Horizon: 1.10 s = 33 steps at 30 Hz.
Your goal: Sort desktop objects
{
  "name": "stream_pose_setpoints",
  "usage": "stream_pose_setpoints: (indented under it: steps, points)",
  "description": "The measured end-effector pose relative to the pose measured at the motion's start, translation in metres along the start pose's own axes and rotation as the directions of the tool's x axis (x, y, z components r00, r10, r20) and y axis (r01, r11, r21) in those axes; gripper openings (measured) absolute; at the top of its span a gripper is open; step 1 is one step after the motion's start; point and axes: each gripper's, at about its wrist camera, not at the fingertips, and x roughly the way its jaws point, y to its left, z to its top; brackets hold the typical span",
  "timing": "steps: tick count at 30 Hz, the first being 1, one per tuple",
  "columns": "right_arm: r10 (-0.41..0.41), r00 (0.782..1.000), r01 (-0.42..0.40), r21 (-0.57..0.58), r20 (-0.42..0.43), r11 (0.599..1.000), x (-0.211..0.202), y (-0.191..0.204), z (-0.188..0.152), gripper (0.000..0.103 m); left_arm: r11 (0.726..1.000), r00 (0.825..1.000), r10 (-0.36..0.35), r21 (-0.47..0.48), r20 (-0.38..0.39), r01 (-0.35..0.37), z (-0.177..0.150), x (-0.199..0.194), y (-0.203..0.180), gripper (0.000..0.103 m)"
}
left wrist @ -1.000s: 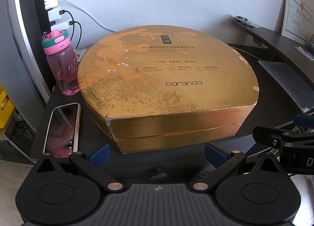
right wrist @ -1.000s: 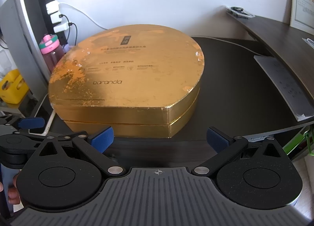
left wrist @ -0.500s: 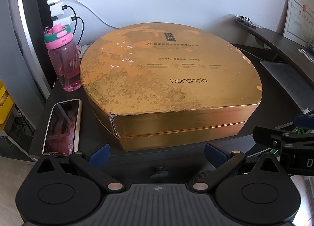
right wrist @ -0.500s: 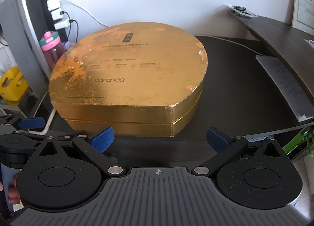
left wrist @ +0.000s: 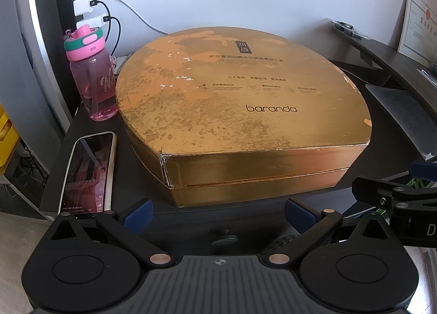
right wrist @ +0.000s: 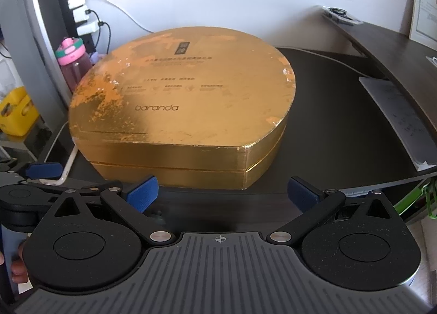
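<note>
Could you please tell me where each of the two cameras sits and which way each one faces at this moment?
Left wrist: on the left gripper, by the desk's near left edge, facing the gold box, phone and pink bottle; own open fingers and the right gripper's tip show.
Right wrist: on the right gripper, further right, facing the box's near right corner; own open fingers show.
Shared: box, bottle, power strip.

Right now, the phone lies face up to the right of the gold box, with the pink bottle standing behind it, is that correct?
Not quite: the phone lies face up to the left of the gold box, as the left wrist view shows. The pink bottle does stand behind it.
</note>
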Motion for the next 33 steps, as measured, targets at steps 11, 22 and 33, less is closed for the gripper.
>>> stream_pose_setpoints:
  steps: [11, 22, 33]
  points:
    - [0.003, 1.0, -0.003, 0.004, -0.001, 1.0, -0.001, -0.004, -0.002, 0.103, 1.0, 1.0, 0.0, 0.009, -0.002, 0.0, 0.0, 0.0, -0.002, 0.102]
    - [0.006, 1.0, -0.006, 0.013, 0.001, 1.0, -0.002, -0.009, -0.004, 0.103, 1.0, 1.0, 0.004, 0.021, -0.001, -0.004, -0.001, -0.001, -0.008, 0.102]
    - [0.008, 1.0, -0.008, 0.018, 0.0, 1.0, -0.001, -0.011, -0.005, 0.103, 0.999, 1.0, 0.011, 0.031, -0.001, -0.011, -0.001, -0.002, -0.011, 0.102]
